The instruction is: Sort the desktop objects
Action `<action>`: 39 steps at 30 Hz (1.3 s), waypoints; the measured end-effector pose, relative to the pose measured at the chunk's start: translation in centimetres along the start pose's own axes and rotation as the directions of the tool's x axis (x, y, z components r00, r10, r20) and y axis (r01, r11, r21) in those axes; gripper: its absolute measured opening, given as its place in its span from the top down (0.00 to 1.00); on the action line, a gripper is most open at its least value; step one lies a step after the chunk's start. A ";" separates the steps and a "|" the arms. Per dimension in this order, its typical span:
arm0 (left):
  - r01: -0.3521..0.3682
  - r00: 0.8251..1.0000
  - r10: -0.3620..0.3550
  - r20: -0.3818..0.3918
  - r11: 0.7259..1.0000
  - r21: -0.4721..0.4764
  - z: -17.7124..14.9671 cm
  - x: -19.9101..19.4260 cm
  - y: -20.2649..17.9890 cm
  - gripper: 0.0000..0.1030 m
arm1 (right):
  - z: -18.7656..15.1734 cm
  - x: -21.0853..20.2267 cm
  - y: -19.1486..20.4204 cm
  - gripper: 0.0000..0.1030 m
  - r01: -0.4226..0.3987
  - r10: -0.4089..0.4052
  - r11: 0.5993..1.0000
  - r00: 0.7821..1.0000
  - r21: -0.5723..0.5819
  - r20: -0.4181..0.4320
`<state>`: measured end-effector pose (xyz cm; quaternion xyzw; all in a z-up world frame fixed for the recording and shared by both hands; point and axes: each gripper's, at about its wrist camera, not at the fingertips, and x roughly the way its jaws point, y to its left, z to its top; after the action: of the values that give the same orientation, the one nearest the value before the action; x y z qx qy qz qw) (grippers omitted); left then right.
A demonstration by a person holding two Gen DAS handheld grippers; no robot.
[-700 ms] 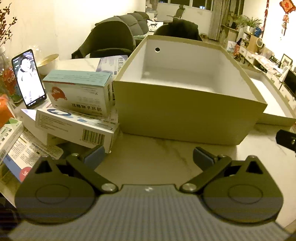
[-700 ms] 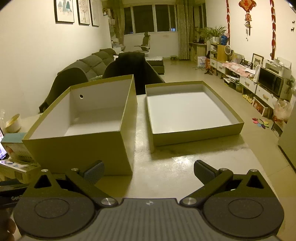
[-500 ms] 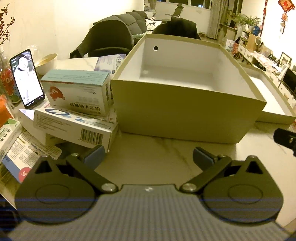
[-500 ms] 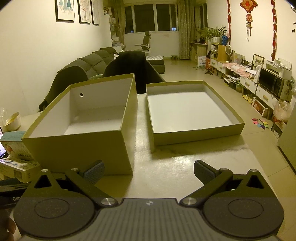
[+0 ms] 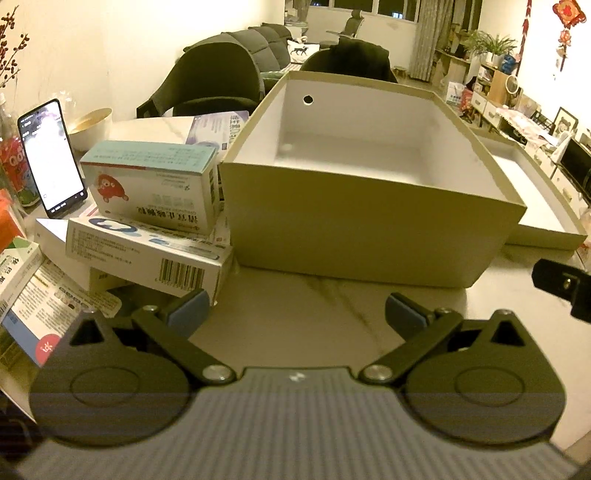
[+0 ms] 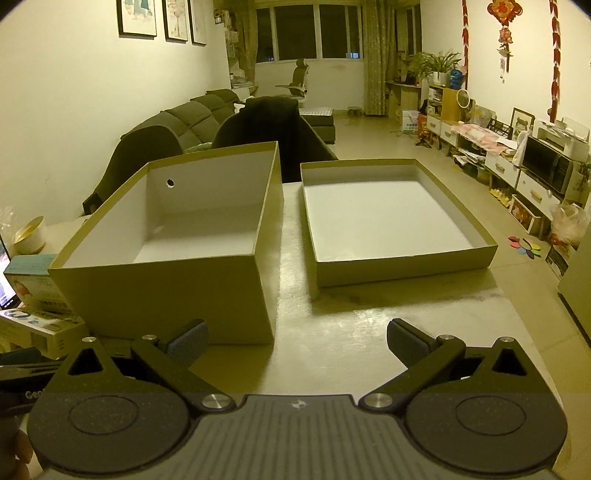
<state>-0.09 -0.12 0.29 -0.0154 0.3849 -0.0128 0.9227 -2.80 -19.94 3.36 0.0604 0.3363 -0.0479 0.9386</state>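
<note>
A pale marbled desk [image 5: 332, 317] fills the lower middle of both views, with a lamp-lit living room behind. The deep olive cardboard box [image 5: 369, 236] sits at centre frame, the shallow olive cardboard lid [image 6: 402, 266] to its right. Stacked white and teal medicine cartons [image 5: 147, 214] crowd the left edge, just beside the box. The left gripper [image 5: 295, 314] and right gripper [image 6: 297, 339] both hold their jaws spread wide, nothing between them.

You look down a long room in warm yellow light. At 11 o'clock a dark sofa [image 6: 192, 118] stands along the white wall [image 6: 66, 122]. At 12 o'clock are dark windows [image 6: 314, 33]; at 2 o'clock, low cabinets [image 6: 517, 173].
</note>
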 end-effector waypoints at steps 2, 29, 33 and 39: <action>0.001 1.000 -0.001 0.000 1.000 -0.001 0.0 0.1 0.1 0.00 | 0.0 0.1 0.0 0.00 0.000 0.000 1.000 1.000 -0.001 -0.001; 0.024 0.999 -0.025 -0.031 1.000 -0.017 0.1 0.7 0.6 0.00 | -0.2 0.4 0.2 0.00 -0.011 0.011 1.000 1.000 0.002 -0.019; 0.020 0.999 -0.021 -0.046 1.000 -0.022 0.2 0.9 0.6 0.00 | -0.1 0.5 0.2 0.00 -0.009 0.009 1.000 1.000 0.001 -0.020; 0.002 0.998 -0.003 -0.061 1.000 -0.013 0.1 1.1 0.4 0.00 | -0.1 0.7 0.1 0.00 -0.006 0.006 1.000 1.000 0.006 -0.024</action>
<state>0.80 0.28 -0.42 -0.0215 0.4129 -0.0121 0.9105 -2.30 -19.85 2.89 0.0648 0.3472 -0.0454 0.9344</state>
